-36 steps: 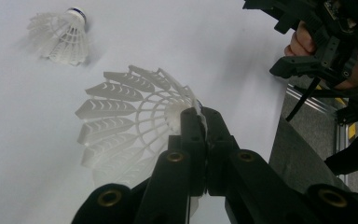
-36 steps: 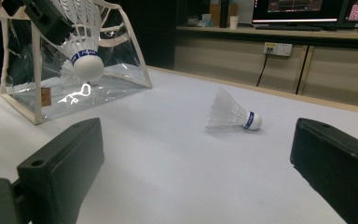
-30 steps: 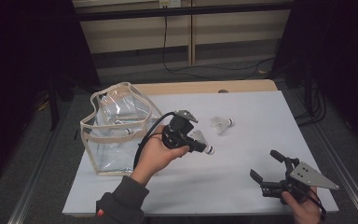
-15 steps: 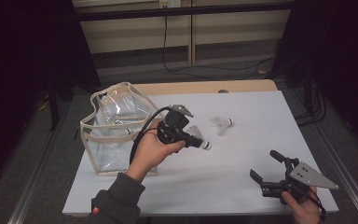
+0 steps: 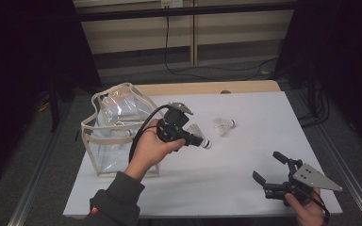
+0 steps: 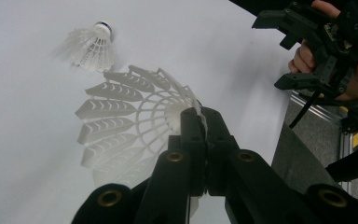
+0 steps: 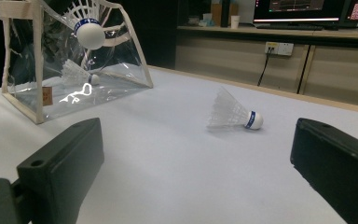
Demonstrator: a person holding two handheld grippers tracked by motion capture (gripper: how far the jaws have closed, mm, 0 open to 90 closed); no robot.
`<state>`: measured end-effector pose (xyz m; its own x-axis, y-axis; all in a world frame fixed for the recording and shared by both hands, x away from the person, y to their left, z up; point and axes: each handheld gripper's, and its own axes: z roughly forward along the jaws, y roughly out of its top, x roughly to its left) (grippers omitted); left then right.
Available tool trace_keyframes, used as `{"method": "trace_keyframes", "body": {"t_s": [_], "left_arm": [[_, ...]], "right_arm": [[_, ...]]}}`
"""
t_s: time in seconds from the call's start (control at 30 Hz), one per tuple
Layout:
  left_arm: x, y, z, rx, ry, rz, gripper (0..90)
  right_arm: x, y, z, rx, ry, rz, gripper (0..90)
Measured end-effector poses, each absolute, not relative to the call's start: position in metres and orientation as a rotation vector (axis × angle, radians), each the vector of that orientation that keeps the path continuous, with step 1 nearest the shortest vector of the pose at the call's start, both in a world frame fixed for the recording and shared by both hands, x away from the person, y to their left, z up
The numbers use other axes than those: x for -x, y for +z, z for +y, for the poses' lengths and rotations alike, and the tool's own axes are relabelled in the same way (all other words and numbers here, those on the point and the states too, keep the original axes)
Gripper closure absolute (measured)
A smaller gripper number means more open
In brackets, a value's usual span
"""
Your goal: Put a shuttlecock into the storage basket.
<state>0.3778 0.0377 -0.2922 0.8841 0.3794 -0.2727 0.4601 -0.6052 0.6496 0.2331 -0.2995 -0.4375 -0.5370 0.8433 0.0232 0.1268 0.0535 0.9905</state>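
My left gripper point(image 5: 194, 138) hovers over the middle of the white table point(image 5: 245, 197), just right of a clear bag point(image 5: 108, 139). Its jaws are shut on the skirt of a white shuttlecock point(image 6: 130, 116), whose cork point(image 5: 207, 143) points right. In the right gripper view that held shuttlecock point(image 7: 89, 28) hangs in front of the bag point(image 7: 37, 60), and another shuttlecock point(image 7: 77, 72) lies inside the bag. A third shuttlecock point(image 5: 224, 126) lies on the table beyond the left gripper. My right gripper point(image 5: 267, 165) rests near the front right, open, nothing between its jaws.
The bag stands upright at the table's left edge with its mouth open upward. The loose shuttlecock point(image 7: 235, 114) lies ahead of my right gripper point(image 7: 198, 140). A metal rail point(image 5: 344, 155) runs along the table's right side. Dark floor and cables lie beyond the far edge.
My left hand has shifted slightly away from me with the shuttlecock still clamped. The right gripper has not moved.
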Motion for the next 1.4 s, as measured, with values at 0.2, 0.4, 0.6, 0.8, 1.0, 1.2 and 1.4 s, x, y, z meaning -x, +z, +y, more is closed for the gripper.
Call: {"method": "trace_keyframes", "body": {"t_s": [0.2, 0.4, 0.6, 0.8, 1.0, 1.2, 1.4], "left_arm": [[-0.379, -0.288, 0.038, -2.283, -0.137, 0.601, 89.4], [-0.381, -0.284, 0.041, -2.292, -0.126, 0.6, 89.5], [-0.382, -0.279, 0.044, -2.282, -0.127, 0.609, 89.5], [-0.385, -0.273, 0.048, -2.278, -0.112, 0.622, 89.5], [-0.388, -0.269, 0.053, -2.262, -0.101, 0.636, 89.6], [-0.389, -0.266, 0.054, -2.262, -0.095, 0.645, 89.6], [-0.391, -0.263, 0.055, -2.267, -0.089, 0.651, 89.6]], "right_arm": [[-0.233, -0.437, -0.299, -0.979, 1.535, 1.734, 2.4], [-0.233, -0.437, -0.3, -0.979, 1.535, 1.734, 2.4], [-0.233, -0.437, -0.299, -0.975, 1.535, 1.736, 2.4], [-0.232, -0.437, -0.3, -0.976, 1.532, 1.733, 2.4], [-0.233, -0.437, -0.299, -0.972, 1.534, 1.736, 2.4], [-0.233, -0.437, -0.3, -0.975, 1.532, 1.735, 2.4], [-0.232, -0.437, -0.299, -0.974, 1.532, 1.737, 2.4]]}}
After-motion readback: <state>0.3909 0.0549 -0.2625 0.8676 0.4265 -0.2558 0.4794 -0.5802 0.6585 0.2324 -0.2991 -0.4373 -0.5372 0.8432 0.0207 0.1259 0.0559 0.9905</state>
